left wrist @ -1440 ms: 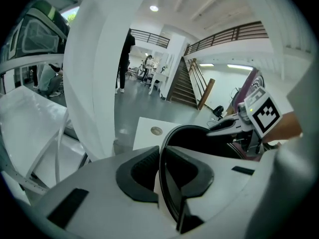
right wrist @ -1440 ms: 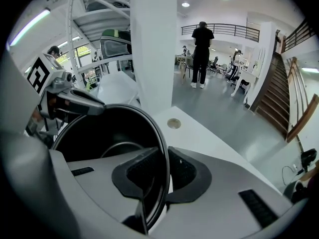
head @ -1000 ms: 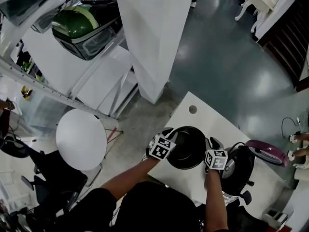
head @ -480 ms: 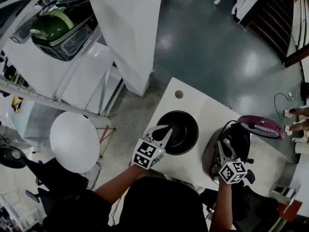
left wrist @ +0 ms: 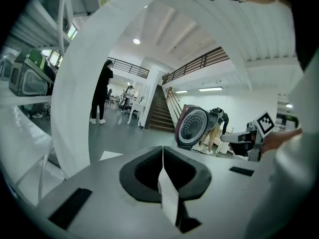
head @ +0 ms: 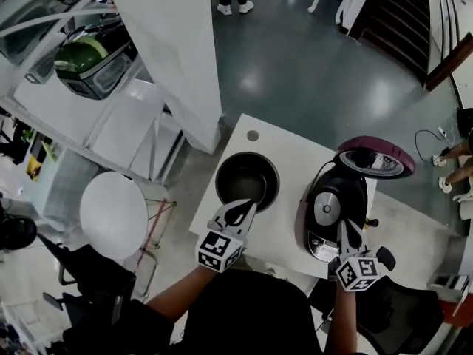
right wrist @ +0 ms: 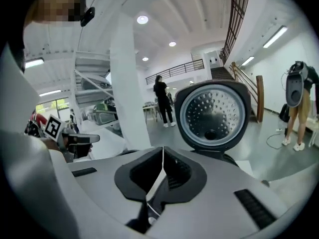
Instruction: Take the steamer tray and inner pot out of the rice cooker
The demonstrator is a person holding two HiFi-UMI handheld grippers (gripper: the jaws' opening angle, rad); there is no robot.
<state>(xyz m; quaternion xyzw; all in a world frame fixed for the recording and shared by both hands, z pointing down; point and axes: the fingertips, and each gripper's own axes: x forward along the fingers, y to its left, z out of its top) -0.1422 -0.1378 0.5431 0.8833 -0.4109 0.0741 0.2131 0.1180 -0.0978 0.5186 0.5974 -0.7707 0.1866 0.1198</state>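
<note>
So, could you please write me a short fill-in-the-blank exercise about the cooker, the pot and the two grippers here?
1. The rice cooker stands on the white table with its lid ____.
2. In the head view, the inner pot sits on the table to the ____ of the cooker.
3. The left gripper and the right gripper both have their jaws ____, with nothing between them.

Missing words: open; left; shut
</note>
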